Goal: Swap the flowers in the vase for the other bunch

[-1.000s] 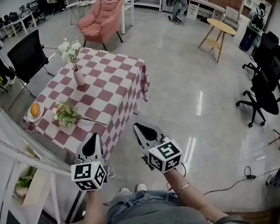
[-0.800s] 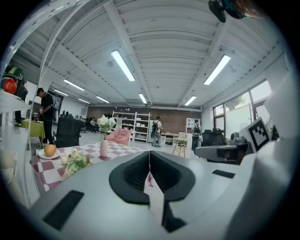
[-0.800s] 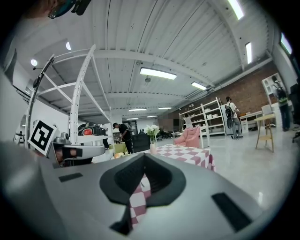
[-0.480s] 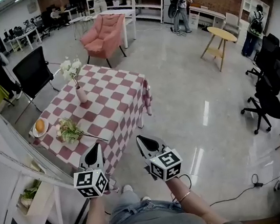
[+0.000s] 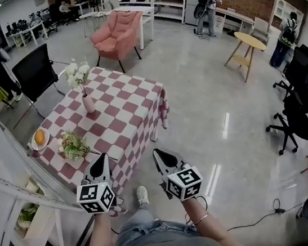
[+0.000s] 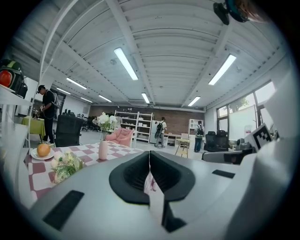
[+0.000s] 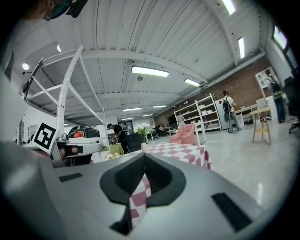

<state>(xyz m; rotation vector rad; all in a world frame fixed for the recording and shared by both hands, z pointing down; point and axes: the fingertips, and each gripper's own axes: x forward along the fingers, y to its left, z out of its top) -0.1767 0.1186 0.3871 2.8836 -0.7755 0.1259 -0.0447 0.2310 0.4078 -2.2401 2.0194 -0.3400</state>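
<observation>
A pink vase [image 5: 88, 103] with white flowers [image 5: 77, 73] stands upright near the far left of the checkered table [image 5: 128, 103]. The other bunch [image 5: 72, 145], greenish with pale blooms, lies flat near the table's front left corner. My left gripper [image 5: 101, 165] is shut and empty, just short of the table's near edge. Beside it my right gripper [image 5: 161, 157] is also shut and empty, off the table's corner. The left gripper view shows the left gripper [image 6: 150, 152], the vase [image 6: 103, 150] and the lying bunch [image 6: 65, 164] ahead. The right gripper [image 7: 144, 154] points at the vase [image 7: 144, 146].
A plate with an orange [image 5: 39, 137] sits at the table's left edge. A white rack [image 5: 15, 184] stands close on my left. A black office chair [image 5: 36, 71] and a pink armchair [image 5: 118, 28] are behind the table. Open floor lies to the right.
Both grippers have moved level toward the table with the person's step, and the table's near edge now sits closer to their tips. The jaws stay shut.
</observation>
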